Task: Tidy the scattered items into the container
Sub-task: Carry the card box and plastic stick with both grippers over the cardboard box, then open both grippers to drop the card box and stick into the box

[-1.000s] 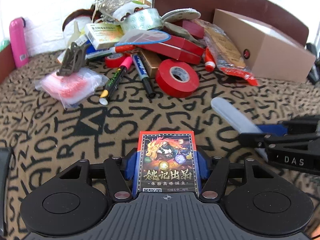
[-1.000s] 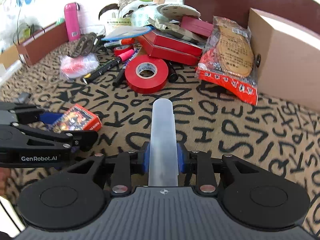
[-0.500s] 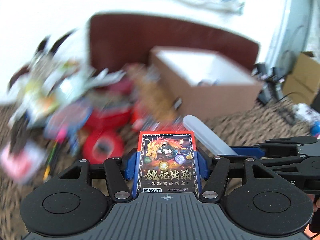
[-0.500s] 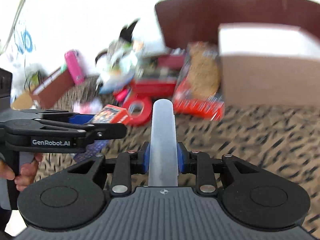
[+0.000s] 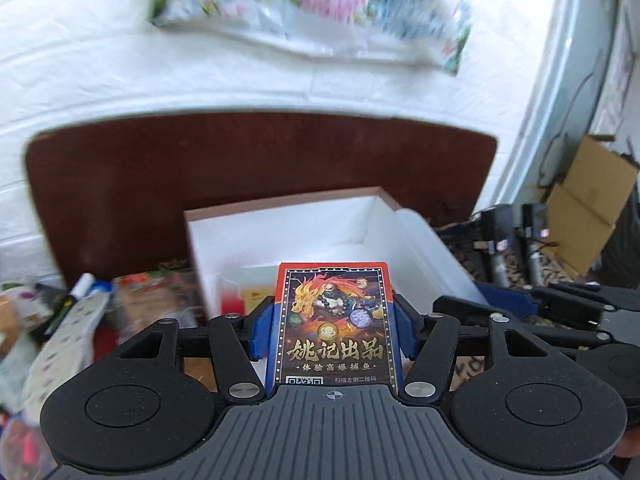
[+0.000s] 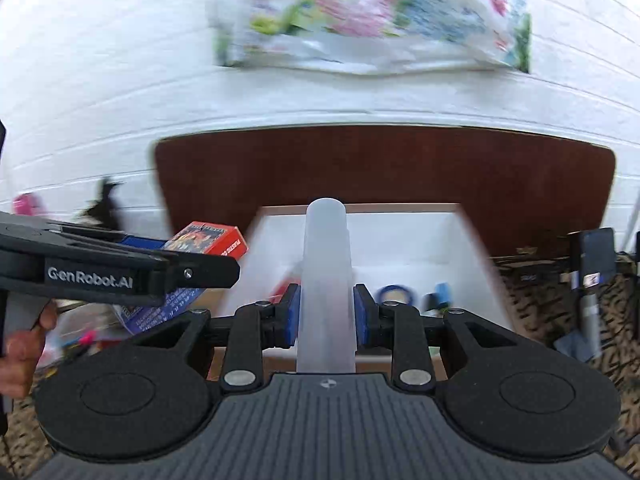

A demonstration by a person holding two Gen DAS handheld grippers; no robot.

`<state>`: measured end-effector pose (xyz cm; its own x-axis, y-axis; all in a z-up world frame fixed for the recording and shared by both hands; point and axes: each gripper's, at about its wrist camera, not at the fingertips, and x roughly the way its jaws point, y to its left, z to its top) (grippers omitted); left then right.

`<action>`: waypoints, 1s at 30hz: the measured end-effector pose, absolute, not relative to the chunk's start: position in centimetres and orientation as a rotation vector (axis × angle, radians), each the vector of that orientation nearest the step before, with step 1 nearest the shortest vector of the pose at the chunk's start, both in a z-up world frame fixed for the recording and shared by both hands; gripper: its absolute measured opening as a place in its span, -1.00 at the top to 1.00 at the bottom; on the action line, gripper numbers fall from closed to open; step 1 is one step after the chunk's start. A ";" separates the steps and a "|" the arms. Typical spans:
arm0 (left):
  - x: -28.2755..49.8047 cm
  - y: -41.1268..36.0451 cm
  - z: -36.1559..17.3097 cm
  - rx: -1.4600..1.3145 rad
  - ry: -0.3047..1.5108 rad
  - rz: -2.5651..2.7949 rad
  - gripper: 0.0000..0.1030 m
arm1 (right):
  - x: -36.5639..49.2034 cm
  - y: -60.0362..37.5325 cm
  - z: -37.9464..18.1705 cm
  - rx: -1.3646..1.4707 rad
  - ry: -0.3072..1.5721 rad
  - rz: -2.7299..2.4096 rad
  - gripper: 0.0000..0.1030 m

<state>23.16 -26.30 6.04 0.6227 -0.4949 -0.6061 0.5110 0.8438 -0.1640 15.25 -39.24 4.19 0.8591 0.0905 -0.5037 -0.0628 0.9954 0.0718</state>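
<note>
Left gripper (image 5: 334, 320) is clutching the card box (image 5: 334, 328), right gripper (image 6: 326, 316) the plastic tube (image 6: 326, 280); both are nearing the box (image 5: 280, 220), clutter (image 5: 72, 320) waiting beside it.

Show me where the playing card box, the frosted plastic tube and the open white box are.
playing card box (image 5: 334, 320), left wrist view, middle of its printed face.
frosted plastic tube (image 6: 326, 280), right wrist view, mid-length of its body.
open white box (image 5: 430, 248), left wrist view, right inner wall.

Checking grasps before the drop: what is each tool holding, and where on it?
Left tool: card box, pinched across its long side edges near the lower end. Right tool: translucent tube, clamped on its sides near the near end, far end pointing at the white box.
</note>
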 end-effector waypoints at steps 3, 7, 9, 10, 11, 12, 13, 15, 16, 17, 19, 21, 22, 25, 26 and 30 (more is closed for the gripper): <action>26.4 -29.0 4.1 0.045 0.742 -0.562 -0.19 | 19.1 -41.6 2.9 0.084 0.584 0.035 0.40; 30.8 -31.9 1.1 0.044 0.836 -0.527 -0.19 | 23.2 -44.0 0.1 0.075 0.671 -0.020 0.40; 32.4 -32.8 -0.2 0.048 0.861 -0.517 -0.19 | 25.1 -44.7 -1.2 0.067 0.711 -0.042 0.40; 33.1 -33.1 -0.8 0.050 0.872 -0.512 -0.19 | 25.9 -45.1 -1.7 0.064 0.726 -0.048 0.40; 33.8 -33.4 -1.3 0.052 0.883 -0.509 -0.19 | 26.7 -45.5 -2.2 0.064 0.738 -0.053 0.40; 34.3 -33.7 -1.8 0.053 0.892 -0.512 -0.19 | 27.4 -45.8 -2.5 0.068 0.748 -0.054 0.40; 34.8 -33.9 -2.2 0.052 0.900 -0.515 -0.19 | 28.0 -46.2 -2.8 0.077 0.757 -0.055 0.40; 35.6 -34.2 -3.0 0.040 0.913 -0.515 -0.19 | 29.2 -46.8 -3.2 0.097 0.770 -0.061 0.40; 35.9 -34.4 -3.4 0.029 0.922 -0.519 -0.20 | 29.6 -47.0 -3.4 0.099 0.771 -0.064 0.40; 36.2 -34.6 -3.7 0.021 0.928 -0.524 -0.30 | 29.9 -47.1 -3.5 0.098 0.770 -0.068 0.40; 36.6 -35.1 -4.2 0.036 0.935 -0.515 -0.51 | 30.6 -47.4 -4.0 0.101 0.779 -0.079 0.37; 37.1 -35.2 -4.7 0.058 0.959 -0.476 -0.77 | 31.1 -47.6 -4.6 0.093 0.793 -0.104 0.33; 37.2 -35.0 -4.8 0.054 0.965 -0.469 -0.80 | 31.2 -47.8 -4.9 0.084 0.798 -0.130 0.07; 37.4 -34.1 -4.7 0.018 0.962 -0.462 -0.85 | 30.5 -48.5 -5.1 0.082 0.773 -0.130 -0.21; 37.4 -33.8 -4.5 0.009 0.953 -0.439 -0.87 | 30.4 -48.8 -5.0 0.101 0.775 -0.114 -0.24; 36.3 -33.3 -3.5 0.048 0.866 -0.388 -0.87 | 29.6 -48.9 -4.6 0.131 0.769 -0.070 -0.53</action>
<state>36.26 -33.32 -3.49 0.5828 -0.3128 -0.7500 0.3515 0.9292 -0.1144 29.63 -48.87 -4.62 0.7166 -0.0155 -0.6973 0.1115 0.9895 0.0925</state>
